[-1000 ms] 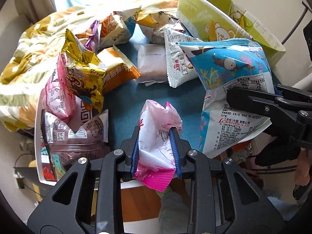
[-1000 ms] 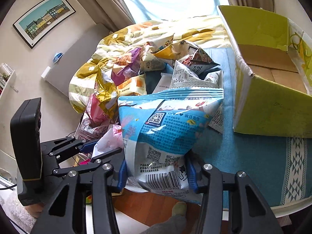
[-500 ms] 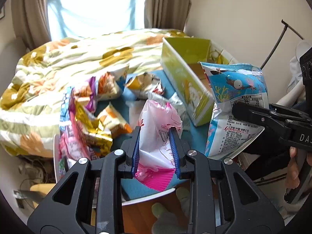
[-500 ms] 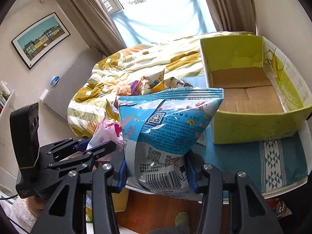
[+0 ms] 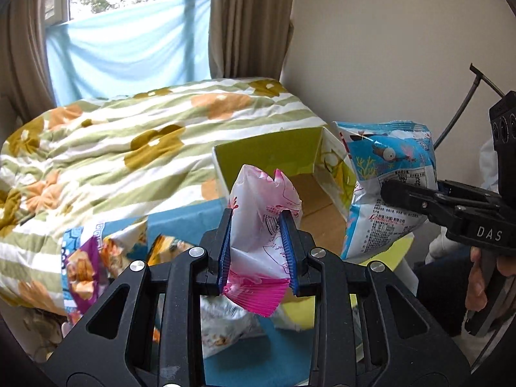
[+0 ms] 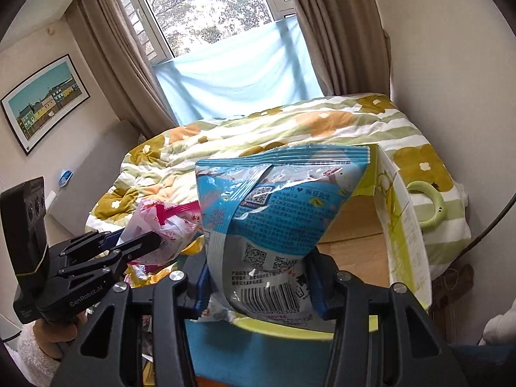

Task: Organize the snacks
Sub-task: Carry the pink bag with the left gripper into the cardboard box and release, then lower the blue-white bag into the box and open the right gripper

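My left gripper (image 5: 258, 251) is shut on a pink and white snack bag (image 5: 262, 209), held up in the air in front of the open green cardboard box (image 5: 267, 158). My right gripper (image 6: 259, 285) is shut on a large blue snack bag (image 6: 277, 206), held above the near edge of the same box (image 6: 403, 225). The blue bag (image 5: 387, 187) and right gripper (image 5: 429, 203) show at the right of the left wrist view. The pink bag (image 6: 161, 225) and left gripper (image 6: 129, 248) show at the left of the right wrist view.
Several loose snack packets (image 5: 96, 258) lie on the blue table cloth (image 5: 180, 222) below and left of the left gripper. A flowered quilt (image 5: 129, 142) covers the bed behind. A green ring (image 6: 429, 206) lies on the quilt right of the box. A wall stands at the right.
Both grippers have risen and swung right with their bags, from over the snack pile to in front of the green box. The box now fills more of both views.
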`<act>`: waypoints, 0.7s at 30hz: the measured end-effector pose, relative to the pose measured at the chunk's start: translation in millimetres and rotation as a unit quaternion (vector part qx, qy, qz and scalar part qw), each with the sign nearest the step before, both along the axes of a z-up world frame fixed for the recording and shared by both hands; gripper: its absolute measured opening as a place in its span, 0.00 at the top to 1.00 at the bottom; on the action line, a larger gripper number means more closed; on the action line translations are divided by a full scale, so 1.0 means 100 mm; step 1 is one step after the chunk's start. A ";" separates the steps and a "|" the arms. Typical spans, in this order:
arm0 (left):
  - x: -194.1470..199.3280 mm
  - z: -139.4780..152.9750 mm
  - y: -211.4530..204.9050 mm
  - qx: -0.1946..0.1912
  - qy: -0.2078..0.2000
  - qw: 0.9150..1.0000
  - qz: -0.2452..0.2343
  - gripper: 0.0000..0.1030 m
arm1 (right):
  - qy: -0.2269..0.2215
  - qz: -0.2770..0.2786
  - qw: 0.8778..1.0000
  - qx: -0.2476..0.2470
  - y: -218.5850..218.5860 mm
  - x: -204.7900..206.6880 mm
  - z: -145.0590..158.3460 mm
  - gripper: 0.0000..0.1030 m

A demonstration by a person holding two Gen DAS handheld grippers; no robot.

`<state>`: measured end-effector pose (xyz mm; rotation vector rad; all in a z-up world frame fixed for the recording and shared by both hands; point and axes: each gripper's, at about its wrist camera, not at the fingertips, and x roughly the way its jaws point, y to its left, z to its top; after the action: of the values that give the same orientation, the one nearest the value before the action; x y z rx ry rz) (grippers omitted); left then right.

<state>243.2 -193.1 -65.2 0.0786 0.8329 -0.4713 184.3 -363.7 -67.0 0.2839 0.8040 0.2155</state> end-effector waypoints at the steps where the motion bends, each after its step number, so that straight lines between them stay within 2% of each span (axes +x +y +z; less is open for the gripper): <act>1: 0.12 -0.05 -0.12 0.001 0.005 1.000 0.001 0.76 | 0.005 0.000 1.000 -0.001 -0.07 0.09 -0.03 0.56; 7: 0.84 -0.46 -0.76 0.012 0.056 0.998 0.018 0.76 | 0.044 0.008 0.999 -0.002 -0.52 0.67 -0.30 0.56; 13: 1.26 -0.92 -1.11 0.058 0.098 0.993 0.041 0.73 | 0.087 0.034 0.996 0.001 -0.78 1.09 -0.58 0.56; 14: 1.29 -0.97 -1.16 0.065 0.106 0.991 0.041 0.65 | 0.093 0.039 0.995 -0.001 -0.80 1.14 -0.62 0.56; 15: 1.28 -1.02 -1.14 0.071 0.109 0.991 0.043 0.43 | 0.098 0.042 0.994 -0.003 -0.82 1.18 -0.66 0.56; 16: 1.28 -1.04 -1.14 0.079 0.105 0.990 0.047 0.26 | 0.104 0.044 0.994 -0.005 -0.84 1.21 -0.70 0.56; 17: 1.25 -1.04 -1.13 0.085 0.095 0.990 0.053 0.00 | 0.108 0.046 0.993 -0.007 -0.87 1.25 -0.73 0.56; 18: 1.21 -1.02 -1.10 0.086 0.084 0.991 0.057 0.01 | 0.111 0.047 0.993 -0.008 -0.88 1.26 -0.75 0.56; 21: 1.11 -1.00 -1.04 0.099 0.089 0.989 0.061 0.01 | 0.114 0.050 0.992 -0.012 -0.91 1.29 -0.79 0.56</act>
<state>353.7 -296.6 -164.8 0.1703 1.0524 -0.2822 312.9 -455.1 -146.4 0.2475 1.0477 0.2703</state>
